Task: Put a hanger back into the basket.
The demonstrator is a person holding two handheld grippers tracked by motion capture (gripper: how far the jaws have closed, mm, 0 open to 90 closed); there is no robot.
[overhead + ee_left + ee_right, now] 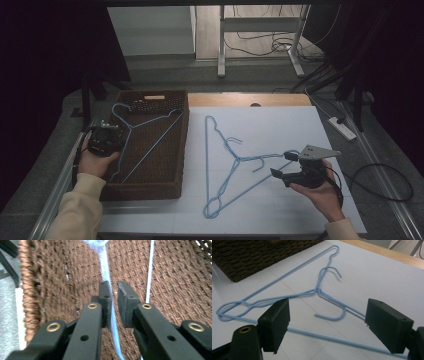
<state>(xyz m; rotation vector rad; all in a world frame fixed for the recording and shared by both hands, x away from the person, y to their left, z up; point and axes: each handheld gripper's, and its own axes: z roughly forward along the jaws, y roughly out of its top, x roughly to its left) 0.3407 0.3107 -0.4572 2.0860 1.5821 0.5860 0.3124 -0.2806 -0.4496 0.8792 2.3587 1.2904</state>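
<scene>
Blue wire hanger (145,135) in wicker basket (181,150), long bar diagonal, hook rearward

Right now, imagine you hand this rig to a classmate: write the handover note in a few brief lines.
Left gripper: over the brown woven basket, jaws a narrow gap apart around the wire of the blue hanger in the basket; pads not pressing it.
Right gripper: open, hovering above the white sheet, holding nothing.
Things: two more blue hangers on the sheet, overlapping, hooks tangled near the middle.
Done: one hanger lies in the basket.
Left: probably let go of that one, then separate and move the two from the sheet.
</scene>
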